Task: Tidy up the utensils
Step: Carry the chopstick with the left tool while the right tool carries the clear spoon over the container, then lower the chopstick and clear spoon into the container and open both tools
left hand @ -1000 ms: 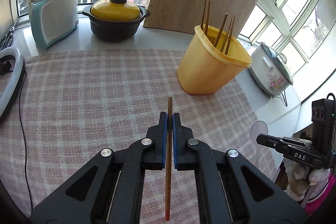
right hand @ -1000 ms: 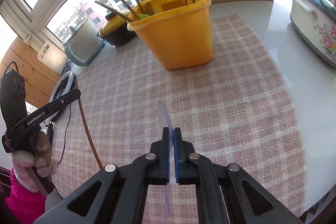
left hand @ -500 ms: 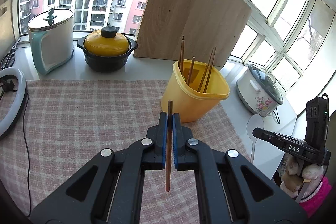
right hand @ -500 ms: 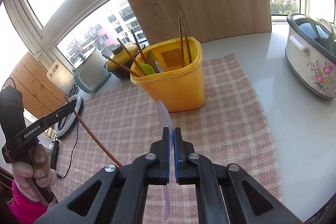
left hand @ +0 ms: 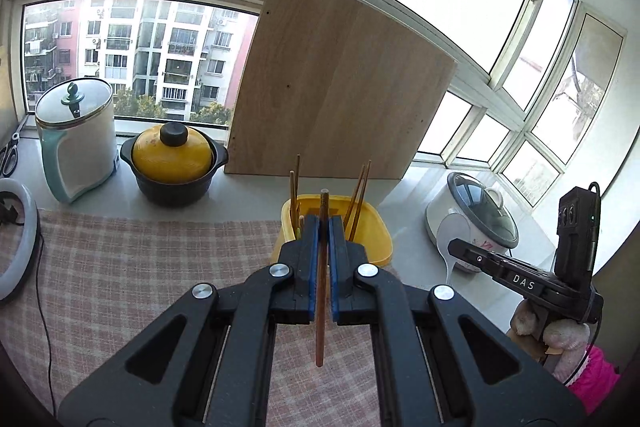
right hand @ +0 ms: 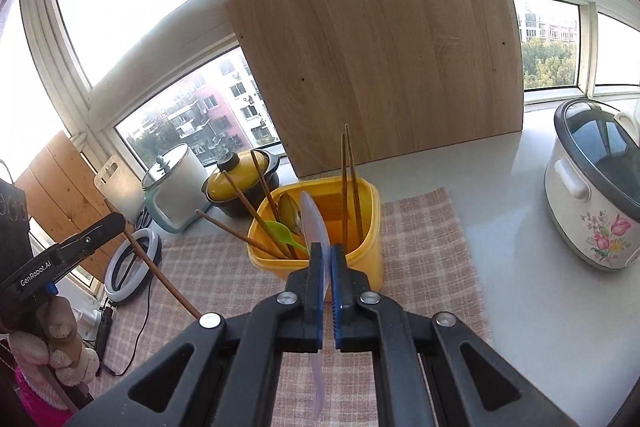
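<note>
A yellow utensil bin (left hand: 374, 231) (right hand: 362, 259) stands on the checked cloth and holds several chopsticks (right hand: 347, 187), a green spoon (right hand: 282, 230) and a metal spoon (right hand: 290, 213). My left gripper (left hand: 323, 227) is shut on a brown chopstick (left hand: 321, 291), held upright in front of the bin. My right gripper (right hand: 327, 253) is shut on a translucent white spoon (right hand: 316, 227), its bowl up near the bin's rim. The right gripper with its spoon (left hand: 450, 239) also shows in the left wrist view, and the left gripper's chopstick (right hand: 160, 273) in the right wrist view.
A wooden board (left hand: 340, 83) leans on the window behind the bin. A yellow-lidded black pot (left hand: 172, 163) and a white kettle (left hand: 76, 139) stand at the back left. A floral rice cooker (right hand: 596, 187) sits to the right. A ring light (left hand: 16, 239) lies at the cloth's left edge.
Both grippers have risen and tilted up, bringing the chopstick and the spoon closer to the bin; the bin now sits behind each gripper's tips. Both stay shut.
</note>
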A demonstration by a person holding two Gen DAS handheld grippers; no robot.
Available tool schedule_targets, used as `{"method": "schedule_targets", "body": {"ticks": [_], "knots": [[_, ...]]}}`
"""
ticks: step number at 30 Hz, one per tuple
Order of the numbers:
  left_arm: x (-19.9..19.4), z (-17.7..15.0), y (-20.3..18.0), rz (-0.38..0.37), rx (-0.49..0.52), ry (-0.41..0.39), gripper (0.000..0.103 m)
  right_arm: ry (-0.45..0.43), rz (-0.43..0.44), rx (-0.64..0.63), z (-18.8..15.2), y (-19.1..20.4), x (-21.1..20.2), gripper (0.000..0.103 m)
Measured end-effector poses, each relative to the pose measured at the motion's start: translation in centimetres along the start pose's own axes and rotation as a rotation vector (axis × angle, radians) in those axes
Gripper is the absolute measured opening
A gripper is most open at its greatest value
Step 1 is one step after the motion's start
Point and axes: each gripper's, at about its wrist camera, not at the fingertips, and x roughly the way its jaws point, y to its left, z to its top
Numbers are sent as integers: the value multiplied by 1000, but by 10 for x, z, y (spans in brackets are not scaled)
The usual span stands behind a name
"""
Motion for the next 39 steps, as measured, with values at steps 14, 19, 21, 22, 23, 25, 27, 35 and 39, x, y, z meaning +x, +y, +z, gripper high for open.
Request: {"method": "schedule_targets", "body": {"ticks": [14,19,21,22,23,25,27,35,39], "knots": [[20,67,-3,-12,-78,-120,2,-121,14,-24,64,7,20,0],[29,76,-3,22,-71,-151,2,-138,3,-27,71,4,35,0],[37,77,-3,35,-68,-148,2,-138,5,-18,73,2,43,0],[40,77,-2,38,-67,-144,2,-137,5,-15,74,1,47,0],[44,76,-2,44,-65,-141,2,-138,4,-12,75,0,51,0],[50,74,-2,56,-57,-135,2,-138,4,-7,76,-2,60,0],[56,72,-2,62,-52,-125,2,-138,0,-1,78,-4,68,0],[73,59,-5,73,-25,-78,2,-109,-17,34,75,-19,100,0],[78,51,-7,84,-1,-63,2,-96,-13,35,72,-23,102,0]]}}
